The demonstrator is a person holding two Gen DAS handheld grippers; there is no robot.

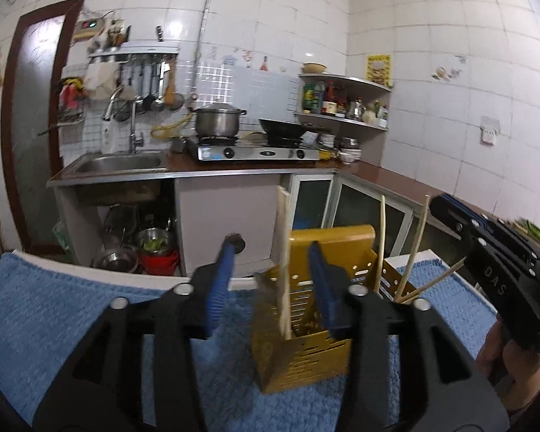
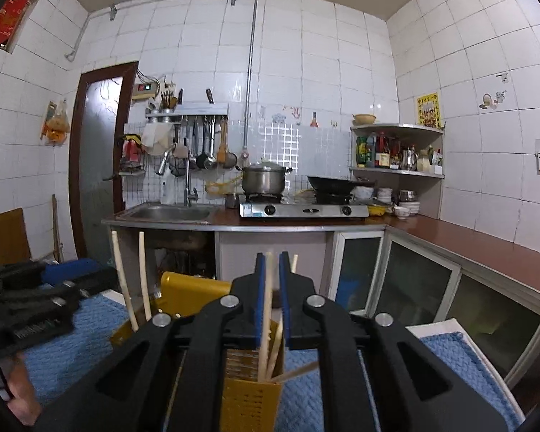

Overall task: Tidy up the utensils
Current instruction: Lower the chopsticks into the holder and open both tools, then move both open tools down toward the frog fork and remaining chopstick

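The right claw (image 2: 270, 280) has its 2 blue pads drawn nearly together around 1 pale wooden chopstick (image 2: 267, 309), whose lower end already sits inside the yellow slotted utensil holder (image 2: 250, 401). Whether the pads actually pinch the stick or stand just off it cannot be told from the right wrist view. The left claw (image 1: 270, 270) is spread wide and holds nothing; 1 pad hangs over the open top of the holder, the other out to its left.

The holder stands upright on a blue towel (image 1: 54, 306) that covers the desk. Its long axis is vertical, the open mouth facing up. The chopsticks inside run roughly vertical too, tips down, and fan out: 2 lean toward the left claw's side, 1 lies low and slants almost sideways.

The step in hand looks like dropping this chopstick into the far compartment. To do it well, keep the stick close to vertical, lower it until its tip is well below the rim, then part the pads gently so it does not bounce out. The left claw could steady the light holder against tipping.
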